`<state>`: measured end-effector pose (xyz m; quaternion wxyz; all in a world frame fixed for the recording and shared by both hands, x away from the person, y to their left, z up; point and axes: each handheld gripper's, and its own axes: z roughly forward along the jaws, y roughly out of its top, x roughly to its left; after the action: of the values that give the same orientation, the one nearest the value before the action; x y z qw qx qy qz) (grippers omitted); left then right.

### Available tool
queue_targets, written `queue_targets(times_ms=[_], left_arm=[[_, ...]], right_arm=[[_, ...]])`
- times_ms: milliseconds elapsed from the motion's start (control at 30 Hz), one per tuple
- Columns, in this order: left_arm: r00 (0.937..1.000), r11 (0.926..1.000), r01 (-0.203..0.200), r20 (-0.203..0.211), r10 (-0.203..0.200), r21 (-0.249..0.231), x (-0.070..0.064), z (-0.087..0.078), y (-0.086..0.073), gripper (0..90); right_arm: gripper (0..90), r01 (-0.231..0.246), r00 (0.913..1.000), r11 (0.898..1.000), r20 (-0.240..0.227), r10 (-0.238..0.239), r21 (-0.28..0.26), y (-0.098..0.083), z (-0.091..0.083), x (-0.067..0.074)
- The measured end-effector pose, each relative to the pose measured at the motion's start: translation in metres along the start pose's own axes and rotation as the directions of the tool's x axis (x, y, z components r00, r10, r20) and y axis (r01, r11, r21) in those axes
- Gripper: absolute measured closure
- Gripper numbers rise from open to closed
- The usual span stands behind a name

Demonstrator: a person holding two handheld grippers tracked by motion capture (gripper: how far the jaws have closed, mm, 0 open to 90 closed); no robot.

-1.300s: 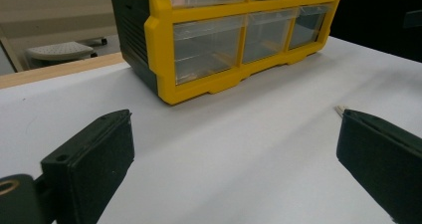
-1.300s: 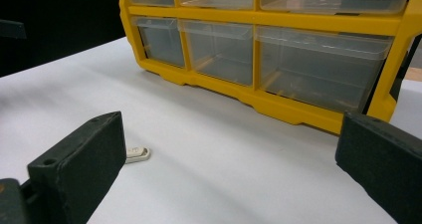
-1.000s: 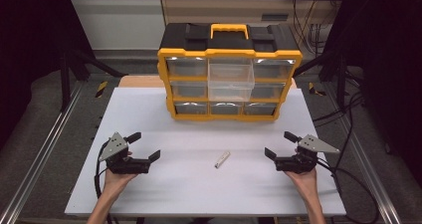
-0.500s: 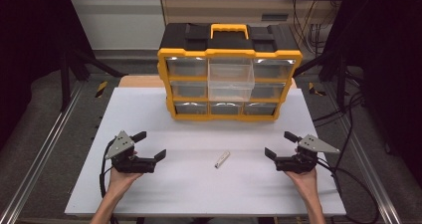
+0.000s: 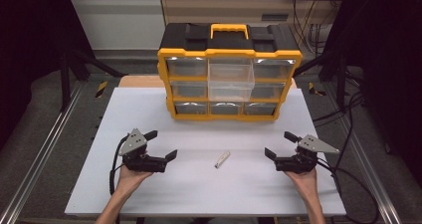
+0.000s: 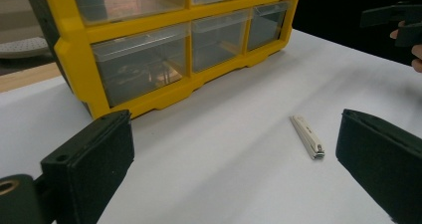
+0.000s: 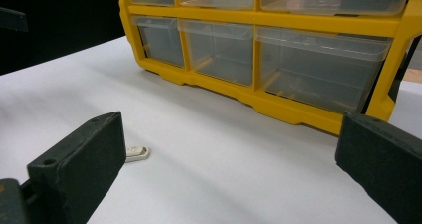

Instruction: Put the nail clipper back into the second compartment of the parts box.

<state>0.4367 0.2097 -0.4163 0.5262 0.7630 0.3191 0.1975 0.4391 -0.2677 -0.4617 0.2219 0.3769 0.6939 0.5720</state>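
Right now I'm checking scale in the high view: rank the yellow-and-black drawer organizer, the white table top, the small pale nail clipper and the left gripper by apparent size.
1. White table top
2. Yellow-and-black drawer organizer
3. Left gripper, jaws apart
4. Small pale nail clipper

No two look alike.

The drawer cabinet [image 5: 230, 72] stands at the back of the counter [image 5: 149, 189]. Before it, mid-counter, lies a nail clipper [image 5: 222, 159], between the left claw [image 5: 160, 145] and right claw [image 5: 279, 144], well apart from each.
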Motion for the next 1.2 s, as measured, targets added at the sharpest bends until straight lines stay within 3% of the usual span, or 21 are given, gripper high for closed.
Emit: queue_targets(times_ms=[333,600,1200], left_arm=[[0.9998,0.9997,0.001,0.019,-0.002,0.024,-0.008,0.016,0.010,1.7],[0.9990,0.9984,-0.013,0.043,0.011,0.055,-0.022,0.034,0.020,1.7],[0.9963,0.9928,-0.030,0.084,0.021,0.116,-0.046,0.068,0.026,1.9]], right_arm=[[0.4,0.007,1.0000,1.000,0.000,-0.007,0.004,-0.001,0.001,0.000],[0.4,0.011,0.9999,1.000,0.003,-0.011,0.003,0.000,0.001,0.000],[0.3,0.015,0.9998,1.000,0.009,-0.015,0.004,0.000,0.000,0.000]])
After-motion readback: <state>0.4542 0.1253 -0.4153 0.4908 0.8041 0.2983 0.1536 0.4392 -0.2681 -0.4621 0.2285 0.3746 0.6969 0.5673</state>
